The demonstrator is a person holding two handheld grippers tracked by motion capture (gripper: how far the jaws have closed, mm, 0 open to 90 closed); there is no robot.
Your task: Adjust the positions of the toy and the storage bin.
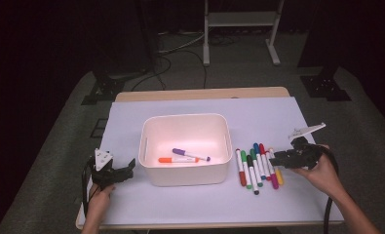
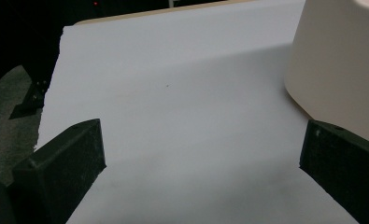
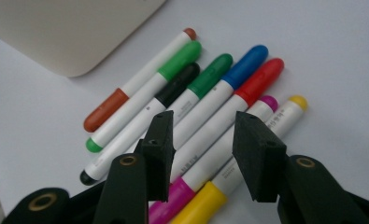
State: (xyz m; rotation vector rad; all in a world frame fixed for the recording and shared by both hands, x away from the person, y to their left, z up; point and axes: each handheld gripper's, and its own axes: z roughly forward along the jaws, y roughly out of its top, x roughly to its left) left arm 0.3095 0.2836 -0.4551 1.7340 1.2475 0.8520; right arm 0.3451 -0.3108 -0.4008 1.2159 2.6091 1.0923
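A white tub (image 1: 185, 174) stands mid-table with an orange marker (image 1: 172, 159) and a purple marker (image 1: 190, 154) lying in it. Right of the tub several markers lie side by side in a row (image 1: 256, 168). My right gripper (image 1: 277, 159) hovers open just over the row's right part. In the right gripper view its jaws (image 3: 203, 140) straddle the white barrels of the blue marker (image 3: 245, 63) and red marker (image 3: 261, 77), with the magenta marker (image 3: 261, 105) and yellow marker (image 3: 289, 105) beside them. My left gripper (image 1: 125, 171) rests open left of the tub, holding nothing (image 2: 201, 149).
A white sheet (image 1: 204, 200) covers the tabletop. The tub's wall (image 2: 341, 60) stands close to the left gripper's right jaw, and its corner (image 3: 70, 28) lies beyond the marker row. Bare sheet stretches in front of the tub. Dark floor, cables and stands surround the table.
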